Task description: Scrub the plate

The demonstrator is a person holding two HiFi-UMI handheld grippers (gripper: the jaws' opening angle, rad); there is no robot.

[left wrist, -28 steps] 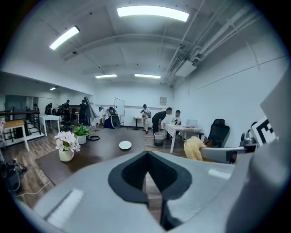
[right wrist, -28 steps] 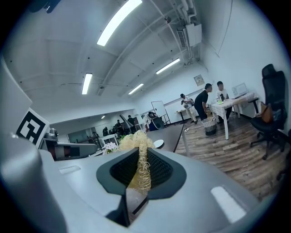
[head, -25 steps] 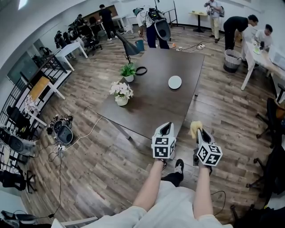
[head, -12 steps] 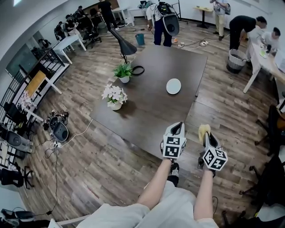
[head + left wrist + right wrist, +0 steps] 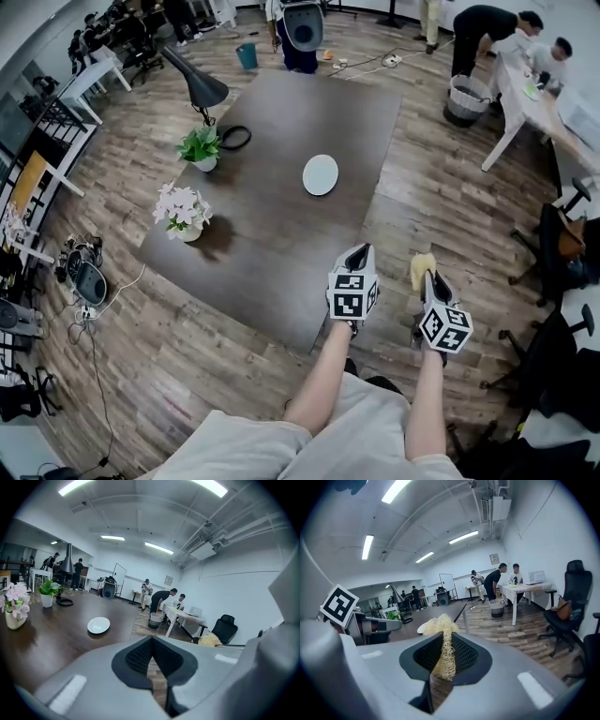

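Observation:
A white plate (image 5: 320, 174) lies on the dark brown table (image 5: 272, 234), right of its middle; it also shows in the left gripper view as a white plate (image 5: 99, 625) ahead and left. My left gripper (image 5: 362, 254) is shut and empty, over the table's near right corner. My right gripper (image 5: 421, 275) hangs over the wooden floor to the right of the table, shut on a yellow fibrous scrubber (image 5: 421, 267). The scrubber (image 5: 442, 641) sticks up from between the jaws in the right gripper view. Both grippers are well short of the plate.
On the table's left side stand a pot of white flowers (image 5: 182, 209), a small green plant (image 5: 202, 147), a black desk lamp (image 5: 199, 89) and a black ring (image 5: 234, 138). A white desk (image 5: 525, 94) with people and a bin (image 5: 463, 99) stands at the right. Office chairs (image 5: 558, 246) line the right edge.
The view has moved forward toward the table; the table and plate sit nearer and lower in the head view. Both grippers stay shut in much the same pose.

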